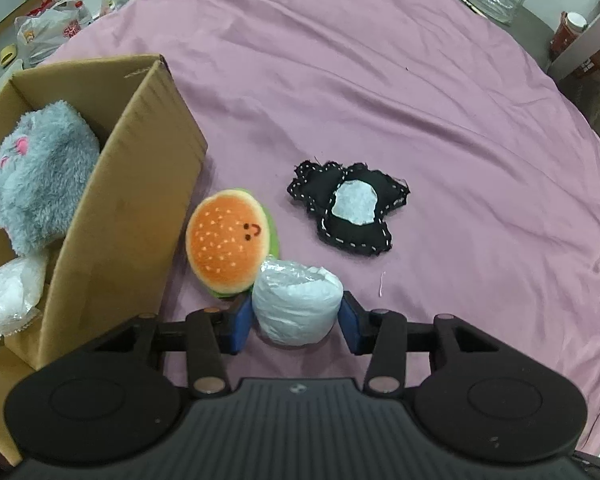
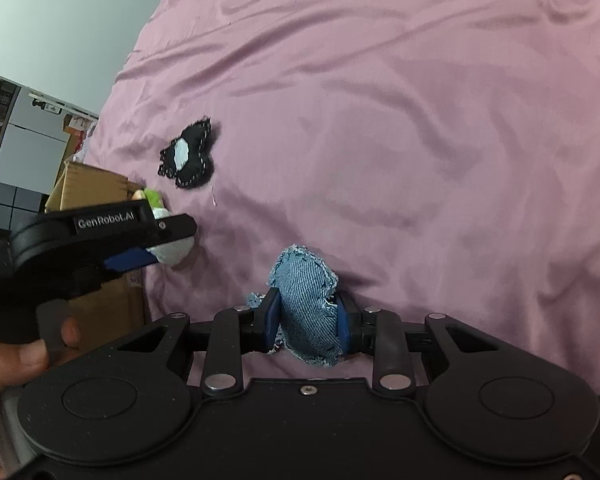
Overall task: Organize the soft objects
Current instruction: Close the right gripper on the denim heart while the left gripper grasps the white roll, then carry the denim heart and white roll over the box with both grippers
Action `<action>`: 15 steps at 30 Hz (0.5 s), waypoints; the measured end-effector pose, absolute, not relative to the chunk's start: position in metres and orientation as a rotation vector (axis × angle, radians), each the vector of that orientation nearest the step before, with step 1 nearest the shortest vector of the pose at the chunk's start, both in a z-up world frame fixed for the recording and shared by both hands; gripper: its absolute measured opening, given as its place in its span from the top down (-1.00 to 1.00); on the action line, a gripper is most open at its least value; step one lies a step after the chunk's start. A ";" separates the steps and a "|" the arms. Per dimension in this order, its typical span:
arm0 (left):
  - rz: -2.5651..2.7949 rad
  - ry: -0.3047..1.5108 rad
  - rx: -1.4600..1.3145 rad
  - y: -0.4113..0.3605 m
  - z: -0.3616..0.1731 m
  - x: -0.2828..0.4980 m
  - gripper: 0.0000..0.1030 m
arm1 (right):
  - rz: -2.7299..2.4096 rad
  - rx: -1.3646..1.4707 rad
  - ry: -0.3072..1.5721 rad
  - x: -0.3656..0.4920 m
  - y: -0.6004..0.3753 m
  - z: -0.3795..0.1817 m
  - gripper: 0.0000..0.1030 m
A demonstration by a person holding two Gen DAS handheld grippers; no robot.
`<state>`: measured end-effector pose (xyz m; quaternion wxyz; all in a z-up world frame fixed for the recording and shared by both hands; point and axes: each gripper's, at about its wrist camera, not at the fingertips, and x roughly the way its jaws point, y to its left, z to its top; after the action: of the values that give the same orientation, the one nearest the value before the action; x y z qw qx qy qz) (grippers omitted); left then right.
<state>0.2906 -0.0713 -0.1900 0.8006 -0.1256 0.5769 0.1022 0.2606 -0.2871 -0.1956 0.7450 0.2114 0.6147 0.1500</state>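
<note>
You are holding the left gripper (image 1: pixel 296 320) around the white plastic-wrapped bundle (image 1: pixel 296 304), with the 2 blue pads (image 1: pixel 236 328) standing on each side of it; the left pad is touching or almost touching, but a small gap is showing at the right pad, so I cannot tell if the fingers are really pressing it. If they are not pressing, the bundle is risking to slip on its smooth wrap when you are lifting. The burger plush (image 1: pixel 230 240) is leaning against the bundle at 10 o'clock, so it is risking to be dragged or rolled along, and the cardboard box (image 1: pixel 140 200) wall is standing close at 9 o'clock, where the gripper could knock the edge. Your right gripper (image 2: pixel 306 320) is clenched on the denim pouch (image 2: pixel 306 304), which is bulging out between the pads; such soft cloth is risking to creep out of a narrow bite. The black stitched piece (image 1: pixel 346 208) is lying alone on the pink cloth (image 1: pixel 420 100) at 1 o'clock of the bundle. The left wrist view is showing inside the box, where a grey plush (image 1: pixel 40 180) and another white bundle (image 1: pixel 8 304) are already lying; the right wrist view is not showing this. The right view alone is showing the denim pouch and your hand (image 2: pixel 16 360) on the left tool.
</note>
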 end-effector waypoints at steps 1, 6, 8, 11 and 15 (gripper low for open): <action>0.218 1.235 -0.269 -0.071 -0.189 0.290 0.14 | 0.323 0.462 1.343 0.262 -0.287 -0.195 0.45; 0.192 1.229 -0.268 -0.070 -0.182 0.286 0.14 | 0.302 0.461 1.329 0.263 -0.291 -0.190 0.45; 0.184 1.225 -0.276 -0.069 -0.177 0.284 0.14 | 0.297 0.458 1.318 0.261 -0.290 -0.186 0.45; 0.161 1.209 -0.274 -0.070 -0.166 0.279 0.14 | 0.292 0.451 1.296 0.261 -0.289 -0.177 0.45; 0.136 1.186 -0.288 -0.068 -0.152 0.272 0.14 | 0.287 0.437 1.266 0.260 -0.286 -0.163 0.45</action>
<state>0.2718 -0.0680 -0.1515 0.8173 -0.1349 0.5566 0.0640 0.2597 -0.2856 -0.1634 0.7744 0.2018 0.5848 0.1325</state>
